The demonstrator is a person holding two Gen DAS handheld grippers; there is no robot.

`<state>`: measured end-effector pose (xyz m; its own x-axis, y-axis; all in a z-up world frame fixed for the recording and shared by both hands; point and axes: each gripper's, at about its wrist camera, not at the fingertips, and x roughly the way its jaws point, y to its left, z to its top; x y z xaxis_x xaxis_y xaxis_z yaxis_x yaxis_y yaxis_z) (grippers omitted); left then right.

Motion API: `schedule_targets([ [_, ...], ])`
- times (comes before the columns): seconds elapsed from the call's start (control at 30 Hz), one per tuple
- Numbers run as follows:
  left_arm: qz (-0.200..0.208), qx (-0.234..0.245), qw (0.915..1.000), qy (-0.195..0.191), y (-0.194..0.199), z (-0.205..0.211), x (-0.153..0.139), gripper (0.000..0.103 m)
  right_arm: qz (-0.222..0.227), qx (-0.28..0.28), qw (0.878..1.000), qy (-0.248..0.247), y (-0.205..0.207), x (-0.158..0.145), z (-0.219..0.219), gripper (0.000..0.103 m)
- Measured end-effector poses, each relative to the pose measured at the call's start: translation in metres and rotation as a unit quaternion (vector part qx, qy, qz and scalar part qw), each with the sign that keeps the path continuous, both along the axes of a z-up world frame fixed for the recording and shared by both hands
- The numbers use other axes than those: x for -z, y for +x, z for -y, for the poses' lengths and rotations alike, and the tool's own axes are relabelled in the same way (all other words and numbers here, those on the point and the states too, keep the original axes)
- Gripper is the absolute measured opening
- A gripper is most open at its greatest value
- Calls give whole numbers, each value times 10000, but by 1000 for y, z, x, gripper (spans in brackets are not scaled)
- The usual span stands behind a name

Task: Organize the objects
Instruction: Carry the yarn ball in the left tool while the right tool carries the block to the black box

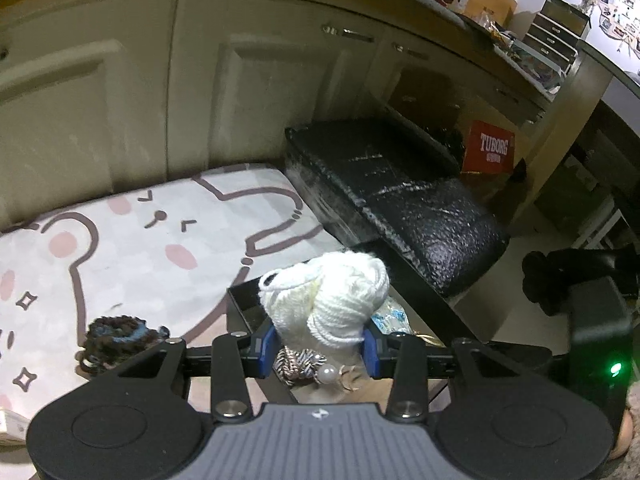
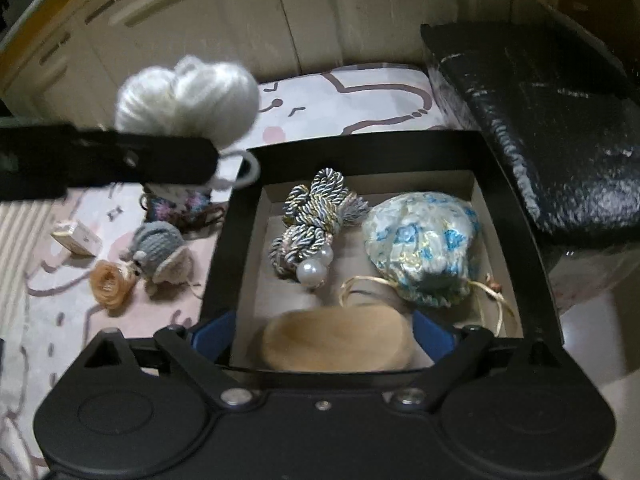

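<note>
My left gripper [image 1: 318,346] is shut on a white yarn ball [image 1: 340,300] and holds it above the left edge of a black open box [image 2: 224,248]. The yarn also shows in the right wrist view [image 2: 188,96]. The box holds a blue-grey twisted cord with pearls [image 2: 312,220], a blue floral pouch [image 2: 424,244] and a tan fuzzy object [image 2: 336,344]. My right gripper [image 2: 320,340] is open over the box's near edge, its blue pads on either side of the tan object.
On the cartoon-print mat [image 2: 340,100] left of the box lie a grey knitted toy [image 2: 160,256], an orange yarn ring [image 2: 108,284], a small cream box [image 2: 76,236] and a dark yarn bundle [image 1: 116,336]. A black bench [image 1: 400,196] stands to the right; cabinets stand behind.
</note>
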<state>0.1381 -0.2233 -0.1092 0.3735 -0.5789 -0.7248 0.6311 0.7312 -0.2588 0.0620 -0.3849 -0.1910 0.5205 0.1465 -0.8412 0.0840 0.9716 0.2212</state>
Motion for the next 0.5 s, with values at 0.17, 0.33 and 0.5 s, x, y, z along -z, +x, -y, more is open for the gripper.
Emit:
schedule_targets([
  [0.17,-58,46,10000,16,-1,7,5,43,10,57,9999,92,-5,-7,5,97],
  [0.33,-145,153,9998,-1,-4,14,8,43,108,263,9996,-2,-12,-25,19,94],
  [0.5,-291,231,9993,-19,-7,21,14,43,205,650,9977,-55,-24,-46,46,90],
])
